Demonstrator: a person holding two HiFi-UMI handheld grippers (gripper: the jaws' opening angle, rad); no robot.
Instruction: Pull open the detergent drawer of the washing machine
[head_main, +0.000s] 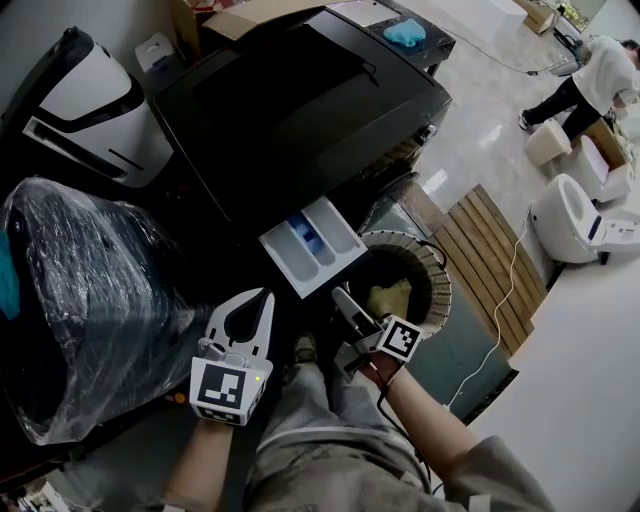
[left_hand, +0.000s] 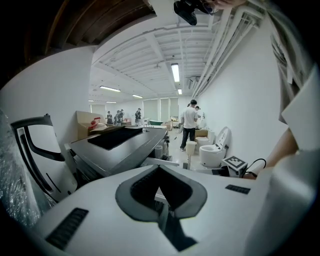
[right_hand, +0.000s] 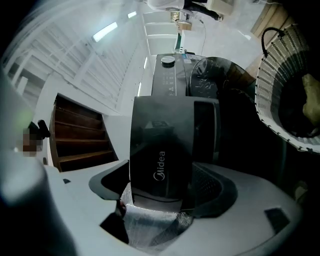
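The black washing machine (head_main: 300, 100) stands ahead of me, its pale detergent drawer (head_main: 312, 243) pulled well out with a blue compartment showing. My right gripper (head_main: 340, 295) is rolled on its side at the drawer's near end. In the right gripper view the dark drawer front (right_hand: 160, 145), marked Midea, fills the gap of the right gripper (right_hand: 161, 165). The jaws stand wide and I see no pad pressing on it. My left gripper (head_main: 266, 295) hangs left of the drawer. The fingertips of that left gripper (left_hand: 159, 167) meet, with nothing between them.
A wicker basket (head_main: 440, 290) holding a yellow cloth sits at the machine's front, right of my right hand. A plastic-wrapped dark bulk (head_main: 90, 300) and a white appliance (head_main: 95, 100) crowd the left. A wooden pallet (head_main: 495, 250), toilets (head_main: 575, 220) and a person (head_main: 600, 70) are at right.
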